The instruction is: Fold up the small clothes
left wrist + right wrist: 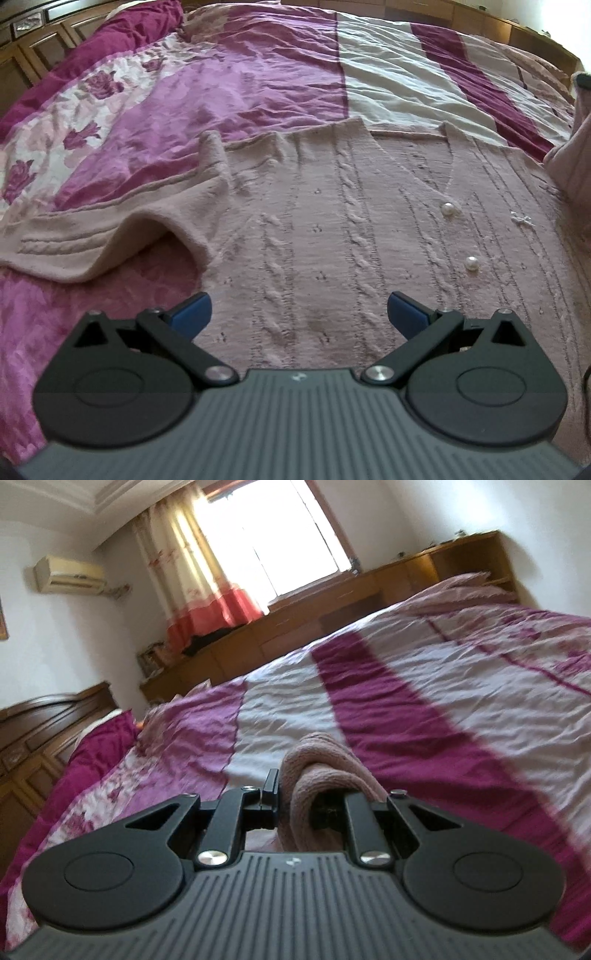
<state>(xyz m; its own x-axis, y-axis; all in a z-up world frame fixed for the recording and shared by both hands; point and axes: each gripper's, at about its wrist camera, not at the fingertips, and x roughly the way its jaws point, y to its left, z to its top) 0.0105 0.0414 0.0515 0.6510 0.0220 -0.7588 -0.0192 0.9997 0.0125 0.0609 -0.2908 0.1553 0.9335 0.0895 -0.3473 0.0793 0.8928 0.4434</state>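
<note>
A pale pink cable-knit cardigan [332, 229] with pearl buttons [448, 209] lies flat on the bed, front up, one sleeve [92, 236] stretched out to the left. My left gripper [297, 314] is open and empty, just above the cardigan's lower body. My right gripper [314, 794] is shut on a bunched fold of the pink knit [325, 768], lifted above the bed. At the right edge of the left wrist view a raised pink fold [572, 158] shows.
The bed is covered by a purple, white and magenta striped floral bedspread [258, 81]. Wooden cabinets [332, 605] run along the far side under a bright window with curtains [207, 572]. A dark wooden headboard [44, 723] stands at the left.
</note>
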